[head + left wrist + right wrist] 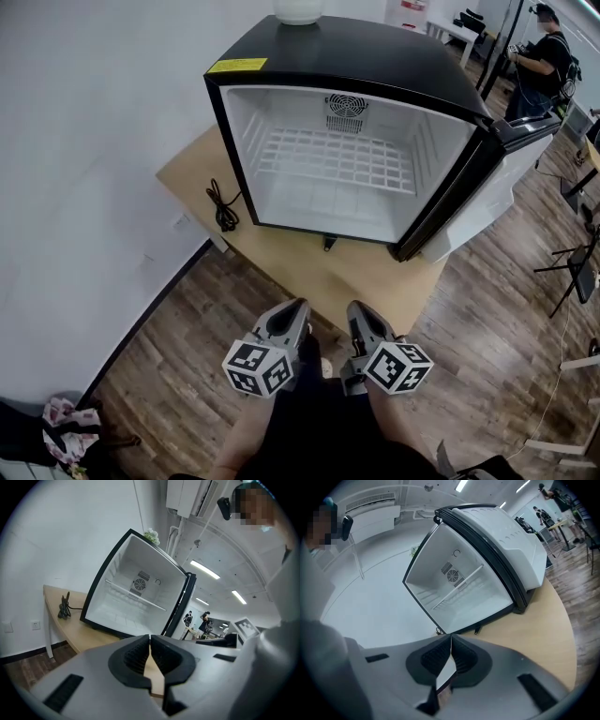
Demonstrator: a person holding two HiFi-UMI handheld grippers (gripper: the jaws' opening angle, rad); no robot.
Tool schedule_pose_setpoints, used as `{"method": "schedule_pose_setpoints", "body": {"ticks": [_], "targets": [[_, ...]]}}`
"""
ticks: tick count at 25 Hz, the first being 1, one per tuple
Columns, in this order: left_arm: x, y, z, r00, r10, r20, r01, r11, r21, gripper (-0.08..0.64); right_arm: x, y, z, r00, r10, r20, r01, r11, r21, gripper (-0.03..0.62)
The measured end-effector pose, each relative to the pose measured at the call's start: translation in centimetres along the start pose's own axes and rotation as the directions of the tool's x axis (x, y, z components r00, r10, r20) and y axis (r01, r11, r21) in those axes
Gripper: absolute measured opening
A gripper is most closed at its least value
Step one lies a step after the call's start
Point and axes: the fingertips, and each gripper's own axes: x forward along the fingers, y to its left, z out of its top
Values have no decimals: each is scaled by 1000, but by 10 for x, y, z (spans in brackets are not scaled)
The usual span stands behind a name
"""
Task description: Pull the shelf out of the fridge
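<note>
A black mini fridge (pixel 347 56) stands on a low wooden table (pixel 309 267), its door (pixel 487 178) swung open to the right. Inside, a white wire shelf (pixel 337 157) lies level about halfway up, also visible as a thin white shelf (pixel 136 596) in the left gripper view and a slanted white shelf (pixel 457 588) in the right gripper view. My left gripper (pixel 298 307) and right gripper (pixel 356 309) hover side by side near my body, well short of the table's front edge. Both are shut with nothing between their jaws.
A coiled black power cord (pixel 223 208) lies on the table left of the fridge. A white pot (pixel 298 11) sits on top of the fridge. A white wall runs along the left. A person (pixel 542 61) stands at the far right, with stands and desks around.
</note>
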Motion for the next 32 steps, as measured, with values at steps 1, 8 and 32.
{"method": "schedule_pose_setpoints", "body": {"ticks": [1, 8, 32], "targets": [[2, 3, 3, 1000, -3, 5, 3, 1000, -13, 11, 3, -1, 2, 1000, -4, 4, 4, 1000, 5, -8], [26, 33, 35, 997, -28, 72, 39, 987, -156, 12, 28, -2, 25, 999, -37, 34, 36, 998, 45, -8], [113, 68, 108, 968, -158, 194, 237, 826, -511, 14, 101, -14, 127, 964, -2, 266, -88, 942, 323, -6]]}}
